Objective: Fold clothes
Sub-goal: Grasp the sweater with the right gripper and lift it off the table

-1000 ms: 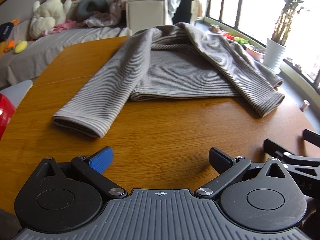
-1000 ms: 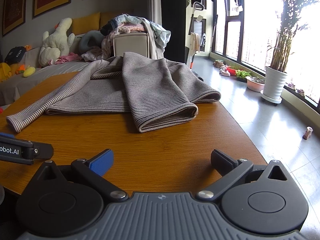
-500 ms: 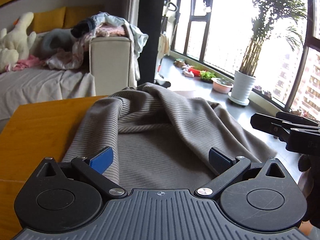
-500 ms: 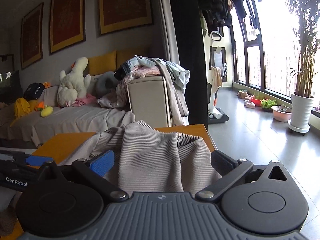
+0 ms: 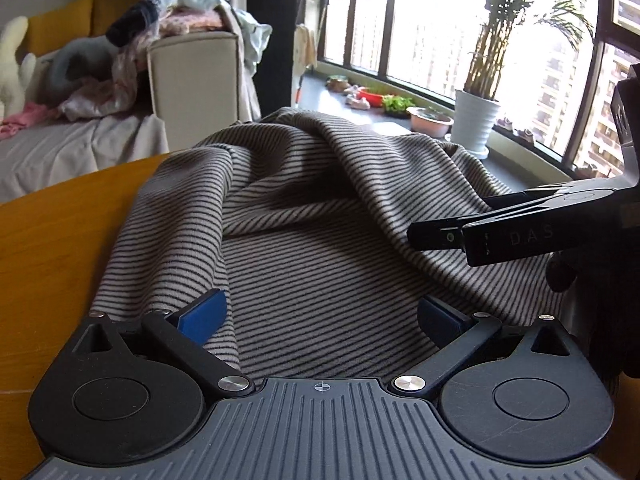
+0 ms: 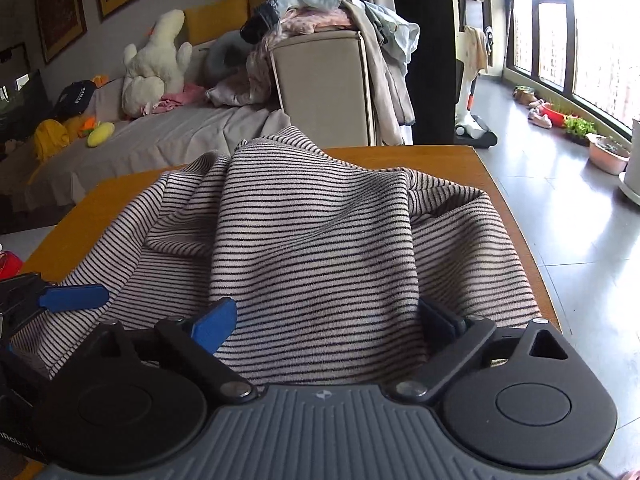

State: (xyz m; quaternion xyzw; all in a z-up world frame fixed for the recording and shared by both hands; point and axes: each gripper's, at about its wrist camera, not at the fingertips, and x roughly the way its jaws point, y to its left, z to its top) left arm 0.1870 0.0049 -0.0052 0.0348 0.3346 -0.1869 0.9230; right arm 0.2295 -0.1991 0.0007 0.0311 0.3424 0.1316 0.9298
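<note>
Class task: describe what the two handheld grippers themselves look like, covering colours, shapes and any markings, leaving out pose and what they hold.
Both grippers are alike: a grey ribbed base plate with a small crosshair mark, two round black discs, and black link arms with silver pivot screws leading to blue-padded jaws. Seen from the left wrist, the right gripper is black and lettered "DAS". Seen from the right wrist, the left gripper shows a blue pad.

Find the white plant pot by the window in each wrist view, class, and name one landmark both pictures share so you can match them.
Left wrist view: the white plant pot stands upper right, on the floor by the window, beyond the striped sweater.
Right wrist view: only a sliver of it shows, cut by the right edge.
Shared landmark: the beige armchair piled with clothes, behind the table.
</note>
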